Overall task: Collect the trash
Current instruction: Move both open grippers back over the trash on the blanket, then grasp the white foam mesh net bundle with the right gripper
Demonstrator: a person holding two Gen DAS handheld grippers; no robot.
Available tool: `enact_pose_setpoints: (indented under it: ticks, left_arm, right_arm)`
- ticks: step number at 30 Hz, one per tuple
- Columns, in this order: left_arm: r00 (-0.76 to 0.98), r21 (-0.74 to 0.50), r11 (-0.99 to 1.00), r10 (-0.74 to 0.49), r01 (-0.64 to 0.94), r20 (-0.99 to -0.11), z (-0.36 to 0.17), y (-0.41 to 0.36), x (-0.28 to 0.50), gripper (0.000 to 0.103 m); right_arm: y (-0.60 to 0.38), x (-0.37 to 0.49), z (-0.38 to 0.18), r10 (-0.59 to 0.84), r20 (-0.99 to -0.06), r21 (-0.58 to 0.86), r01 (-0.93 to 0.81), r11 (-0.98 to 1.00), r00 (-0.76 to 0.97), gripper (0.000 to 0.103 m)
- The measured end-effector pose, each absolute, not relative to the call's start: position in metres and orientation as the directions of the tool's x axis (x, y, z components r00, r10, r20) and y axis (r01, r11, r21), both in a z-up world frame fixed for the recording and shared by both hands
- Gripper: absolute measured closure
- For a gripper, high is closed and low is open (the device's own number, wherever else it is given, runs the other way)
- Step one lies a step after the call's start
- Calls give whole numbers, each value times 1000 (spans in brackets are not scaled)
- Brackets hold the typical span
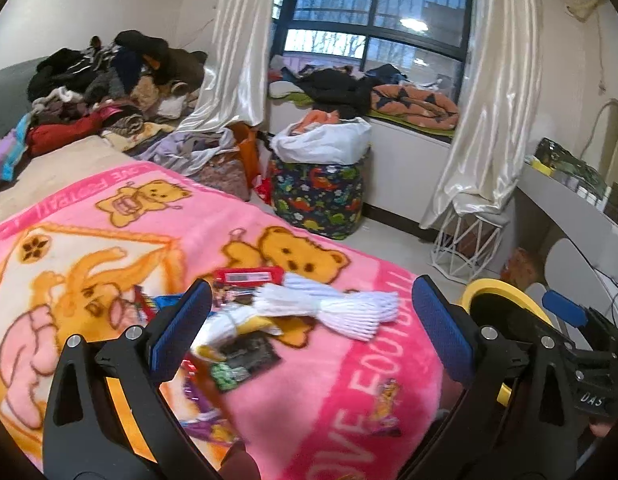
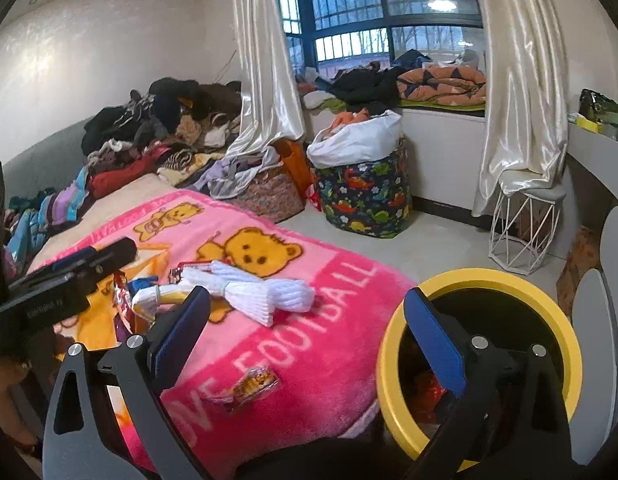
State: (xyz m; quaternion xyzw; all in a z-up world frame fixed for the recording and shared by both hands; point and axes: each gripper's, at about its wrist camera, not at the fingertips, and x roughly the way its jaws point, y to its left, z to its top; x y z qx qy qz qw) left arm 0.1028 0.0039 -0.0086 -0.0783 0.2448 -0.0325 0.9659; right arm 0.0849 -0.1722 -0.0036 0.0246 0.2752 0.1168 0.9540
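**Colours and patterns in the bedroom scene**

Blanket (image 2: 301, 344): pink, with yellow-orange bears and white lettering. Foam netting (image 2: 265, 292): white, ribbed. Snack wrapper (image 2: 255, 386), near edge: clear with orange print. Bin (image 2: 481, 280), right: yellow rim, black interior. Far basket (image 2: 365, 196): navy, multicoloured dinosaur print. Curtains (image 2: 265, 60): glossy cream. Gripper pads (image 2: 433, 340): blue.

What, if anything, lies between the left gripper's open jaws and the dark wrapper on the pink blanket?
Nothing visible blocks it. The left gripper hangs open above the dark wrapper. The white foam netting lies just beyond on the pink blanket, beside the wrapper, not over it.
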Motion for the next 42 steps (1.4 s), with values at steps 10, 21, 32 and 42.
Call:
enact_pose_setpoints:
  ticks: [10,21,32,42]
  left_arm:
    - [875,-188,979,-21,-80,-484,-16,48,105,11]
    - [837,-218,956,46,-194,-545,-41,97,116,11]
    - [792,-294,919,32,-263,-610,-79,128,132,11]
    - [744,-409,857,-46,-314,-667,-105,144,147,49]
  right_arm:
    - [-143,118,-16,282,-570,135,-250,959,772,9]
    - [-86,176,-44,280,-687,-8,-393,920,671,19]
    - [-48,218,-98,115,-804,-196,-444,874,583,63]
    - [-67,191,-81,275,-793,-16,-469,883,544,89]
